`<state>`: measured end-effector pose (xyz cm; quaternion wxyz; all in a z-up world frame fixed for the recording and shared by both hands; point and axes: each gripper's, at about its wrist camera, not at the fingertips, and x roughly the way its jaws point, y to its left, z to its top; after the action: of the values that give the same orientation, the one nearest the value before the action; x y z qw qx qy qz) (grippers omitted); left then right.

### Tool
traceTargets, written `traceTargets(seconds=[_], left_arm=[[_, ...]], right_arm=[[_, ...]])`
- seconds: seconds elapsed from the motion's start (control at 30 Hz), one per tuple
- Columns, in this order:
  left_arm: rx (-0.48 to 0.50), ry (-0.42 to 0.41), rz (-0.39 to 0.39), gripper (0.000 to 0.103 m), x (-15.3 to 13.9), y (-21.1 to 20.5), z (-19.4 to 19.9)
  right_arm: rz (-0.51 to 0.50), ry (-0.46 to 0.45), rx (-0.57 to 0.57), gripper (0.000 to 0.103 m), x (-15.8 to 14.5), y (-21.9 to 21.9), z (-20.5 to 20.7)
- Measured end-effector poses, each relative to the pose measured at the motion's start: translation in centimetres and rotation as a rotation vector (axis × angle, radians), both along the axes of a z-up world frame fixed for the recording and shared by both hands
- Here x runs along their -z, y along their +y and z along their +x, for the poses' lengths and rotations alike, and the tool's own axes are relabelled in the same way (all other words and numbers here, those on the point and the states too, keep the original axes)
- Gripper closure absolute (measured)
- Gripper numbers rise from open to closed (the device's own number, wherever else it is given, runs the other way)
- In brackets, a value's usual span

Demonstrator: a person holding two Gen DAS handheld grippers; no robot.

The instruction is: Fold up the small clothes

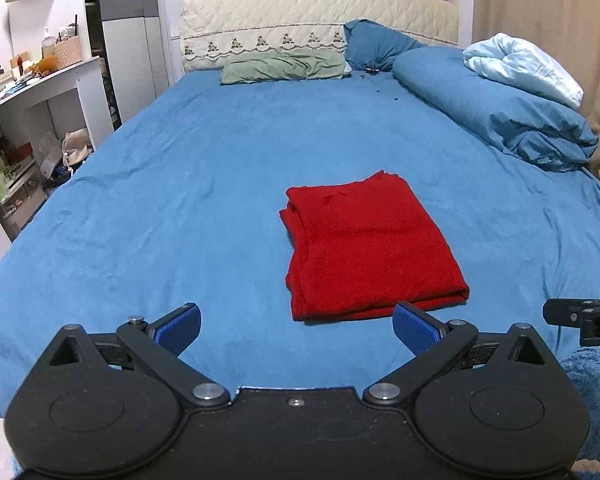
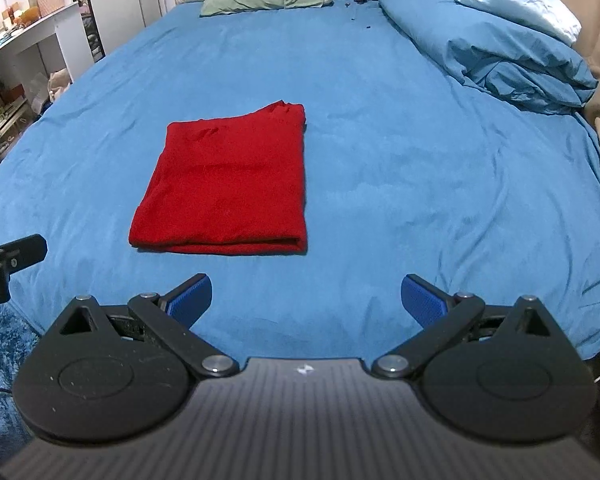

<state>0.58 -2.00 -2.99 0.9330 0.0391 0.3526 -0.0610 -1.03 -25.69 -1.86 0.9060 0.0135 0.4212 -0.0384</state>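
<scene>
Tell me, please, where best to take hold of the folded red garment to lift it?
Probably grip the red garment at its thick near folded edge, coming low from the near side: the layers join there, while the far edge is loose.

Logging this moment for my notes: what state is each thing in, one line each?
red garment: folded into a flat rectangle, lying on the bed.
left hand-held gripper: open, holding nothing, short of the garment.
right hand-held gripper: open, holding nothing, short of the garment.
blue duvet: bunched along the far right side.
green pillow: lying flat, rumpled.
</scene>
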Motion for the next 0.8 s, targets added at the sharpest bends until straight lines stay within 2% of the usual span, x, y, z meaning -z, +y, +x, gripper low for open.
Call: traceTargets(seconds=[0.8], left_arm=[[0.011,-0.008,0.004,0.0,-0.33,-0.45,-0.27]], right_arm=[[0.002,-0.002,-0.001,0.0,-0.25,0.21,-0.17]])
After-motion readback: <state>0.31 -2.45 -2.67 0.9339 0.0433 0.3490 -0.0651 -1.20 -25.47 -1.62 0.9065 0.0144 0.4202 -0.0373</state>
